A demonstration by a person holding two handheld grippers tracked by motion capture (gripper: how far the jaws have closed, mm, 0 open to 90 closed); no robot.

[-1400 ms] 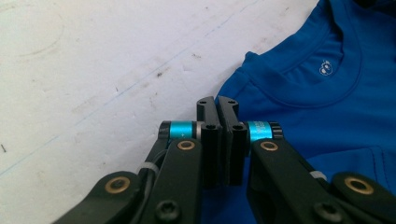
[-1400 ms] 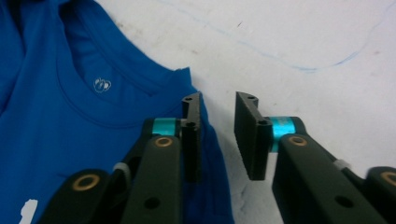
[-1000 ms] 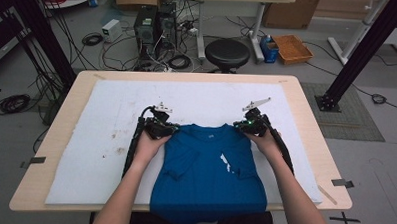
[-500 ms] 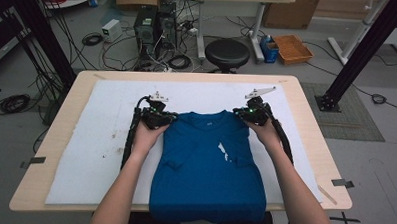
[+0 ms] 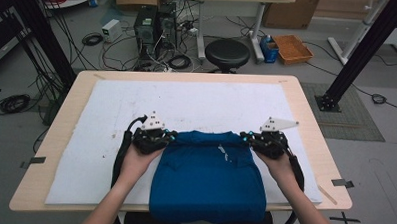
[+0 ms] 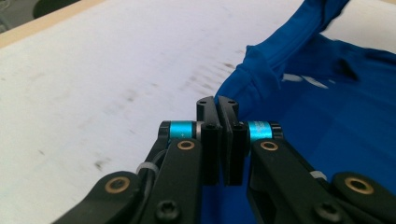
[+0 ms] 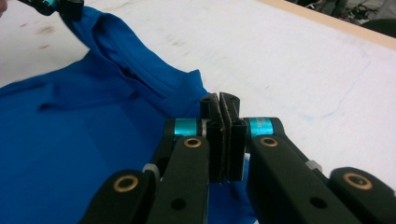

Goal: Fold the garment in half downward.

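A blue shirt (image 5: 206, 177) lies on the white mat (image 5: 197, 102), its lower part hanging over the table's near edge. My left gripper (image 5: 171, 135) is shut on the shirt's far left corner, and my right gripper (image 5: 244, 137) is shut on the far right corner. The far edge runs taut between them. In the left gripper view the jaws (image 6: 218, 103) are pressed together at the edge of the blue fabric (image 6: 327, 140). The right gripper view shows the jaws (image 7: 219, 100) closed at the shirt (image 7: 70, 140), with the left gripper (image 7: 60, 5) at the top left.
The wooden table (image 5: 306, 111) carries the stained white mat, with bare mat beyond the shirt and to both sides. A black stool (image 5: 227, 52), computers and cables stand on the floor behind the table. Black frame posts (image 5: 358, 52) rise at both sides.
Both grippers first moved away across the table, then came back toward the near edge and spread wider apart. The shirt's far edge came with them and now runs straight.
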